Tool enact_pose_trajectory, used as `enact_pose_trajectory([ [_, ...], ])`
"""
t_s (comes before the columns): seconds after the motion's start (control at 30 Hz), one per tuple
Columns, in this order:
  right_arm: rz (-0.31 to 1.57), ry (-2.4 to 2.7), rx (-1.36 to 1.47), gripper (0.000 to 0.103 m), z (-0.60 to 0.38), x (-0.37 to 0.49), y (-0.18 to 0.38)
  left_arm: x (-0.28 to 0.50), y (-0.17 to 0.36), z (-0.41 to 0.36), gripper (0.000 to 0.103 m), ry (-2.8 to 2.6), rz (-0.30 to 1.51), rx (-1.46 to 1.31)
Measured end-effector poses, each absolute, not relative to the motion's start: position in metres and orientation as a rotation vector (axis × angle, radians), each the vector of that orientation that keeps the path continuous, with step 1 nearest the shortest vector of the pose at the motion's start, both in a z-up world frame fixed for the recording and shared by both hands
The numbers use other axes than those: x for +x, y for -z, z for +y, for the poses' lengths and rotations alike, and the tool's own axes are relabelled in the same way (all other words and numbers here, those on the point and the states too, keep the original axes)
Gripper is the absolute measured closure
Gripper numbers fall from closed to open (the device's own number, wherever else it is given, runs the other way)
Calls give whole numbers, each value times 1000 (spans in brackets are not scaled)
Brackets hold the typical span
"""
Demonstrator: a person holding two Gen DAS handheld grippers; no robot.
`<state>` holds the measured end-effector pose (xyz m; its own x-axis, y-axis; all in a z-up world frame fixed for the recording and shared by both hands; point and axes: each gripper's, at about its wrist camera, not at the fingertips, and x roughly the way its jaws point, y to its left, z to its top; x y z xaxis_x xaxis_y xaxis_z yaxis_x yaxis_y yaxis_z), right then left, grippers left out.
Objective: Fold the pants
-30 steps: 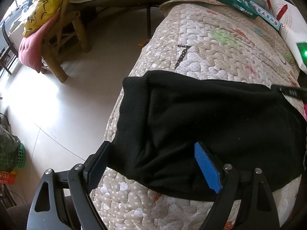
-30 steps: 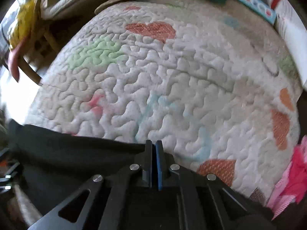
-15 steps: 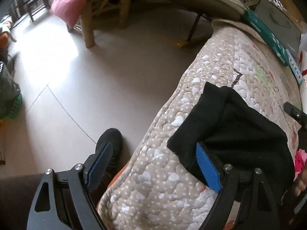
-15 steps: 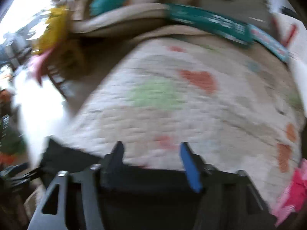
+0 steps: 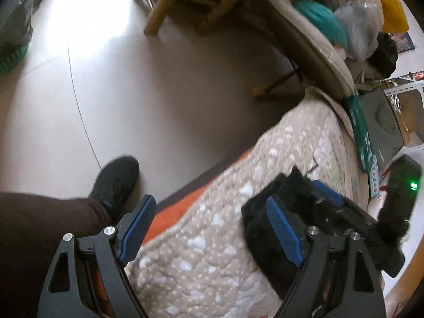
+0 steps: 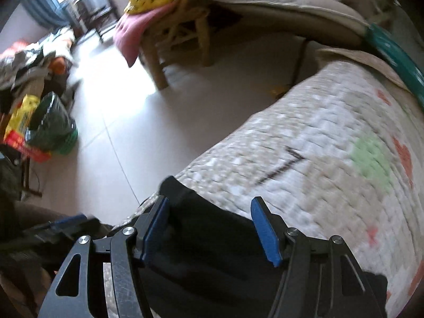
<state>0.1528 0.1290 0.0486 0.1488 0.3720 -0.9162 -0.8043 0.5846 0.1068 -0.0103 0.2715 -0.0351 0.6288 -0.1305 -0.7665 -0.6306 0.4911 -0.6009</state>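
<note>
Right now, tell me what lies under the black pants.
The black pants lie on the quilted cover, near its floor-side edge. The quilt beneath them is hidden, so anything trapped there cannot be seen.

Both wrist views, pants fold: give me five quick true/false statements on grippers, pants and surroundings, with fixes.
1. The black pants lie on the quilted cover. True.
2. The right gripper is clamped shut on the pants. False: its jaws stand apart, having just opened, with the cloth lying loose between them.
3. The left gripper is open. True.
4. The pants are spread out flat at full length. False: they sit as a compact folded bundle.
5. The person's shoe on the floor is white. False: it is black.
</note>
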Motion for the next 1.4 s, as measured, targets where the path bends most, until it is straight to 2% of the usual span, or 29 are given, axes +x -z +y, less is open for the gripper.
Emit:
enact_pose_trajectory([
  [0.17,1181,-929,-599,34,163,148,-23,1,38,266,18,-310,901,-1028],
  [0.2,1186,-939,-634,39,169,144,-18,1,40,265,18,-303,909,-1030],
  [0.23,1181,-953,-668,54,173,138,-15,2,40,264,18,-298,912,-1031],
  [0.27,1160,-944,-712,62,176,133,-14,3,42,264,18,-295,913,-1029],
  [0.37,1163,-935,-697,74,171,136,-15,5,43,259,18,-270,908,-1027],
  [0.53,1211,-950,-470,75,148,161,-32,15,47,245,18,-214,932,-988],
  [0.77,1223,-950,-410,75,146,165,-40,41,52,224,18,-106,938,-944],
  [0.8,1223,-949,-407,75,146,163,-40,43,50,221,23,-85,934,-934],
  [0.83,1222,-949,-407,75,144,163,-41,47,48,217,40,-58,931,-917],
  [0.87,1220,-950,-406,75,140,162,-44,49,47,214,51,-38,937,-902],
  [0.9,1218,-951,-402,75,140,161,-46,51,45,211,70,-13,946,-891],
  [0.93,1217,-953,-400,75,139,159,-47,50,43,210,81,-3,942,-889],
  [0.97,1215,-956,-399,76,139,158,-49,49,42,209,85,10,937,-894],
  [1.13,1180,-961,-395,76,127,153,-63,36,26,210,89,71,891,-937],
  [1.4,1102,-957,-296,76,83,149,-104,34,-24,162,89,120,833,-734],
])
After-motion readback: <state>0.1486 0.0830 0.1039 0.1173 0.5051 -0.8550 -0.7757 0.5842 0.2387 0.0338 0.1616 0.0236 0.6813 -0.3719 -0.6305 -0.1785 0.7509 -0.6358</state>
